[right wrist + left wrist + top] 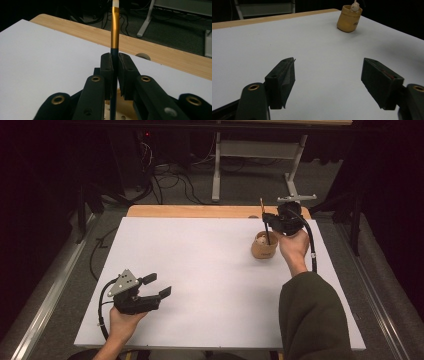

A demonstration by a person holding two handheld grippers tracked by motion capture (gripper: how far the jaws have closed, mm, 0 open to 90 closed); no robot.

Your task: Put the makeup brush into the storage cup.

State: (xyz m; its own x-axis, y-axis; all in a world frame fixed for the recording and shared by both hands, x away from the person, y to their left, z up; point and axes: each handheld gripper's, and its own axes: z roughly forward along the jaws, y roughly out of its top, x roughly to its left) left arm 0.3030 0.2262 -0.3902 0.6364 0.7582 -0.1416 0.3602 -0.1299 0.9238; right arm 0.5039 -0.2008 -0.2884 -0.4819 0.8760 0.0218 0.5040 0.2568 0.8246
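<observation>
A thin brush (114,27) with a dark handle and a gold ferrule stands upright between the jaws of my right gripper (115,57), which is shut on its handle. From above, the right gripper (271,221) hovers just over a tan cup (264,249) at the far right of the table, and the brush (261,209) reaches down into the cup's mouth. My left gripper (159,285) rests near the front left of the white table top, open with nothing between its jaws. In the left gripper view the open gripper (328,65) faces the cup (348,21) far off.
The white sheet (200,270) covers a wooden table whose far edge (200,211) shows as a tan strip. A small pale object (355,5) sticks out of the cup. Beyond the table, cables and a metal stand (217,165) sit on the floor.
</observation>
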